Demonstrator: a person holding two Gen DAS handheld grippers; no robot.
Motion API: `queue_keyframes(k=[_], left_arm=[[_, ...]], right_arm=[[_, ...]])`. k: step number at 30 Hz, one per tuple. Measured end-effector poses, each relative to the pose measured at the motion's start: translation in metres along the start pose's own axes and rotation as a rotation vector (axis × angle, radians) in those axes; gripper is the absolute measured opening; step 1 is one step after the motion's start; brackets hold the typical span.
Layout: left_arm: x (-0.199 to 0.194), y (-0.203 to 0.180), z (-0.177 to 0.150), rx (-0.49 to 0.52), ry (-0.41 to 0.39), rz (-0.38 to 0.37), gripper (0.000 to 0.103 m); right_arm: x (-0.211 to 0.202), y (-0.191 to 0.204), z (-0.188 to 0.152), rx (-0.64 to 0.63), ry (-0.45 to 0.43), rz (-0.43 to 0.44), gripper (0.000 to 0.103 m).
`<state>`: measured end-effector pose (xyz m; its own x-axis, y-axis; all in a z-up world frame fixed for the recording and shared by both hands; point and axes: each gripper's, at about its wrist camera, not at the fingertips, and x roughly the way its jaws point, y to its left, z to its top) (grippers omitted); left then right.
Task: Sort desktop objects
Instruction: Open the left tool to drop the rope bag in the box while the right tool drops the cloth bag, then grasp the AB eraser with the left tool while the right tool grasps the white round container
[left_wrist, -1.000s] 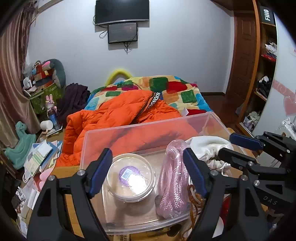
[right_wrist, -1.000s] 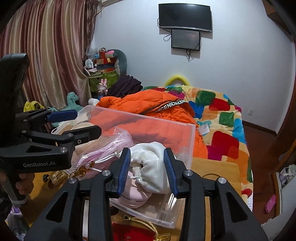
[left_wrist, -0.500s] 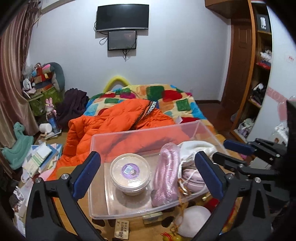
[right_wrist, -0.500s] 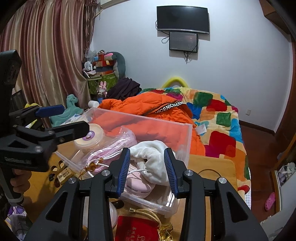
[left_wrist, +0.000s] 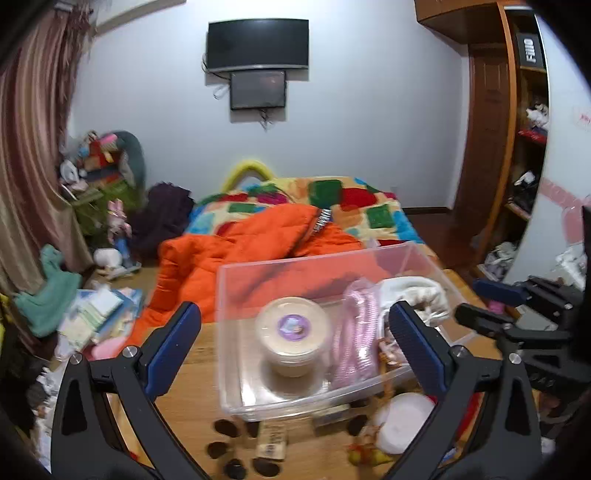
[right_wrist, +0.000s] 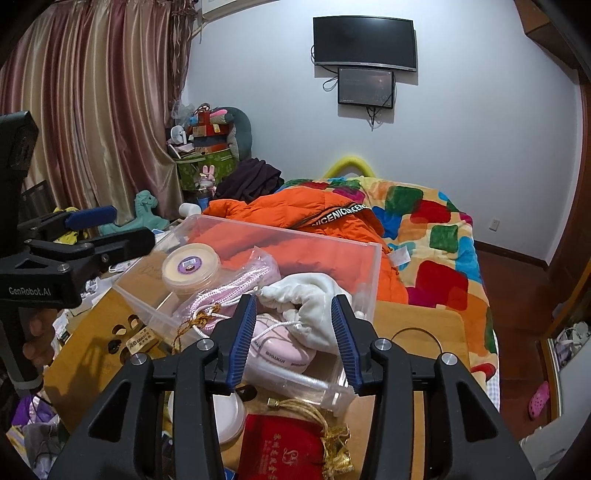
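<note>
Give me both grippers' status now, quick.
Left gripper: open wide, holding nothing, above the clear bin.
Right gripper: open, holding nothing; the white pouch shows between its fingers, contact cannot be told.

Even indoor light, strong fisheye bending and dark corners; the left view is motion-blurred, the right sharp.

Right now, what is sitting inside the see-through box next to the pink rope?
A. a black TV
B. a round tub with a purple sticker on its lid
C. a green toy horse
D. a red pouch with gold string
B. The round tub with a purple sticker on its lid stands inside the clear box, just beside the pink rope.
</note>
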<state>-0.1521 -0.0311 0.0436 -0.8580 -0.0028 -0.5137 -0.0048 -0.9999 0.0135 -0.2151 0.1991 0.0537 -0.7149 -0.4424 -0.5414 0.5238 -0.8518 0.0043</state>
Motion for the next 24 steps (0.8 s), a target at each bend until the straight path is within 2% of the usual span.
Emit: queue_keyframes(k=[2, 3, 5, 6, 9, 12, 14, 16, 24], left_arm=[[-0.003, 0.004, -0.003, 0.001, 0.009, 0.014, 0.103], [-0.004, 0.006, -0.005, -0.002, 0.023, -0.012, 0.103], [-0.006, 0.013, -0.011, -0.04, 0.079, -0.119, 0.099], [-0.008, 0.016, -0.014, -0.068, 0.089, -0.142, 0.092], [-0.014, 0.026, -0.024, -0.157, 0.118, -0.16, 0.091], [-0.02, 0.032, -0.032, -0.149, 0.114, -0.113, 0.091], [-0.023, 0.03, -0.037, -0.067, 0.11, -0.022, 0.091], [-0.022, 0.028, -0.044, 0.008, 0.122, 0.029, 0.091], [-0.008, 0.028, -0.081, 0.06, 0.23, 0.014, 0.091]], right_arm=[[-0.003, 0.001, -0.001, 0.002, -0.003, 0.001, 0.045], [-0.005, 0.001, -0.003, 0.003, -0.006, -0.001, 0.046], [-0.008, 0.002, -0.004, 0.002, -0.01, -0.005, 0.046], [-0.009, 0.003, -0.005, 0.004, -0.012, -0.003, 0.047], [-0.013, 0.005, -0.009, 0.002, -0.011, 0.003, 0.047], [-0.016, 0.01, -0.014, 0.0, -0.006, 0.014, 0.047], [-0.018, 0.012, -0.017, 0.001, -0.002, 0.022, 0.048], [-0.02, 0.017, -0.023, 0.0, 0.005, 0.035, 0.048], [-0.016, 0.034, -0.046, -0.009, 0.064, 0.076, 0.048]])
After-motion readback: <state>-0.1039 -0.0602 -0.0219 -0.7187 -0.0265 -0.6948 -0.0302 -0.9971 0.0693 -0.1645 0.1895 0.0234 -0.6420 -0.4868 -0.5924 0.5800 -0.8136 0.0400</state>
